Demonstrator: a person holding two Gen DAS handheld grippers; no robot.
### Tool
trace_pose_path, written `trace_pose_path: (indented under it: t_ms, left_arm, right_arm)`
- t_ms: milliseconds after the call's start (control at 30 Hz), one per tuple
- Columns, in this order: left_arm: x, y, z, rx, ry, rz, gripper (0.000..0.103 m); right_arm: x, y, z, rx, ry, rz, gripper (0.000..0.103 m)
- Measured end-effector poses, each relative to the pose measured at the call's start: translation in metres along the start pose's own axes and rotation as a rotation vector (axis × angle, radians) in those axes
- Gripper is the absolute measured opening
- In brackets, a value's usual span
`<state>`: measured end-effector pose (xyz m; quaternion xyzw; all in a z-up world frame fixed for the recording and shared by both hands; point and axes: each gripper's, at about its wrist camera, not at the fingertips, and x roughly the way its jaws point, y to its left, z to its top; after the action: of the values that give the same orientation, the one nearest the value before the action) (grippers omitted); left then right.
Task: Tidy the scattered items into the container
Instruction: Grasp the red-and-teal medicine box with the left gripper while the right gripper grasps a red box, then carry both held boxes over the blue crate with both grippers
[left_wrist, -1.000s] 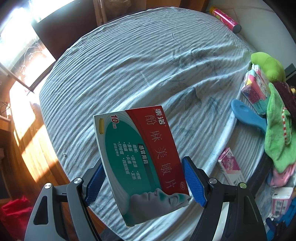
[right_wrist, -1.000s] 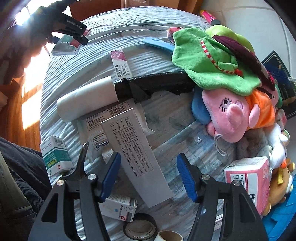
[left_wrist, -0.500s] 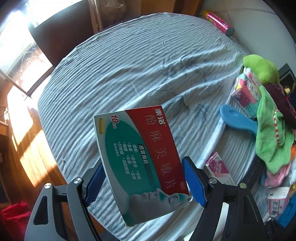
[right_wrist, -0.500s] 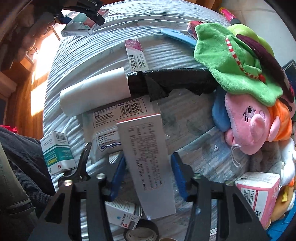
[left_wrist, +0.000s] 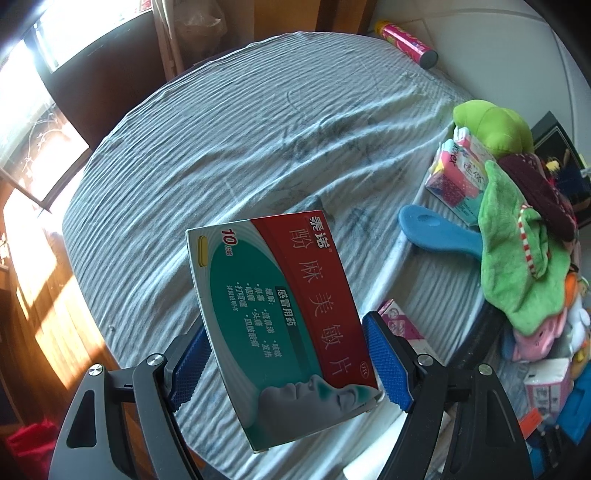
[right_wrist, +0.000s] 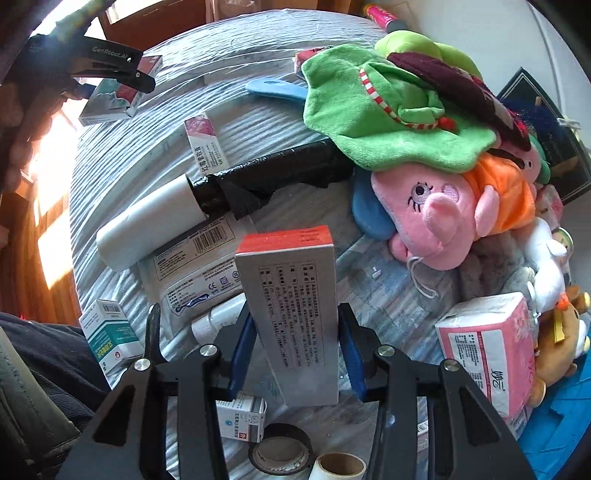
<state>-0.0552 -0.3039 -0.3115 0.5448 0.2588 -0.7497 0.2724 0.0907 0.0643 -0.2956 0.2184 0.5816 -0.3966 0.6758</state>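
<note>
The striped cloth (left_wrist: 229, 155) lies under heaped plush toys (right_wrist: 424, 155); no container is visible. The left gripper (left_wrist: 286, 363) clamps a red-green medicine box (left_wrist: 280, 317), the right gripper (right_wrist: 293, 354) a grey carton (right_wrist: 295, 314); either tilted box could slip

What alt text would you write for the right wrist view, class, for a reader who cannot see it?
The right gripper is shut on a long grey box with an orange end, tilted up above a striped cloth strewn with medicine boxes. A black-and-white roll lies beyond it, a pink plush toy under a green plush sits to the right, and the left gripper holds a box far left.
</note>
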Motion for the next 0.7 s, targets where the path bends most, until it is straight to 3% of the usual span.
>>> trace_pose_path:
  t_ms: [300, 700]
  left_arm:
    - [-0.033, -0.039, -0.006, 0.092, -0.064, -0.038, 0.08]
    - [-0.089, -0.084, -0.024, 0.187, -0.148, -0.096, 0.08]
  right_arm:
    - [-0.042, -0.025, -0.012, 0.129, -0.048, -0.072, 0.04]
    - [-0.103, -0.043, -0.037, 0.24, -0.155, -0.091, 0.04]
